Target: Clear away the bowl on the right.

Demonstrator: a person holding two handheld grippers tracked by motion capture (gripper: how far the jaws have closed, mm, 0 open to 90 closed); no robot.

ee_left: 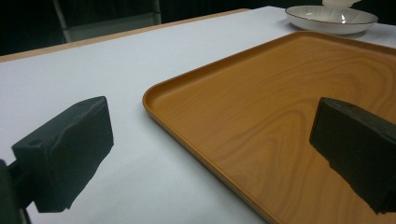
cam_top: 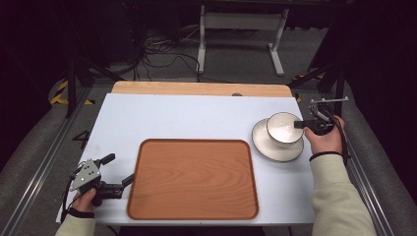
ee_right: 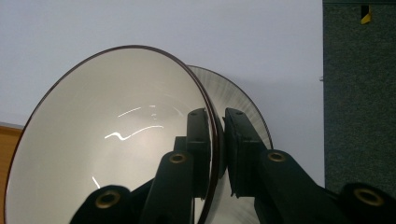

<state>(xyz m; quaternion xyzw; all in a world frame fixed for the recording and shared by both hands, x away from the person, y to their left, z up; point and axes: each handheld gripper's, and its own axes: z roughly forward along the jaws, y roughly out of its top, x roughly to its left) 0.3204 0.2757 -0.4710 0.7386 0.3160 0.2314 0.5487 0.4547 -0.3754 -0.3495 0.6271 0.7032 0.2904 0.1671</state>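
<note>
Bowl (cam_top: 284, 128): white, thin dark rim, at the right side of the tabletop (cam_top: 187, 118), sitting over the plate (cam_top: 277, 144). In the right gripper view the bowl (ee_right: 116, 140) is tilted, its inside facing the camera, with the plate (ee_right: 243, 107) visible behind it. Whether the bowl base touches the plate, cannot tell.

Right hand-held gripper (cam_top: 298, 125): pinching the bowl's right rim. Right gripper view confirms it: one jaw inside the wall, one outside, pads pressed onto the rim. The right hand (cam_top: 324, 137) holds the gripper body just right of the plate, cable trailing toward the table edge.

Plate: white, dark rim line, flat on the tabletop, just right of the tray's far right corner, not touching it. In the left gripper view the plate (ee_left: 331, 18) sits beyond the tray's far edge.

Tray (cam_top: 193, 178): wood-grain, rounded corners, raised lip, centred at the near side of the tabletop.

Left hand-held gripper (cam_top: 120, 172): jaws spread wide, nothing between them. It sits low at the near left of the tabletop, just left of the tray, pointed toward it. Left gripper view: one jaw over the white surface, the other over the tray (ee_left: 280, 126). The left hand (cam_top: 87, 199) grips it from below, grey plate on top.

Behind the tabletop: a wooden strip (cam_top: 196, 89) along the far edge, then dark floor with cables (cam_top: 162, 54) and a white frame (cam_top: 241, 29).
</note>
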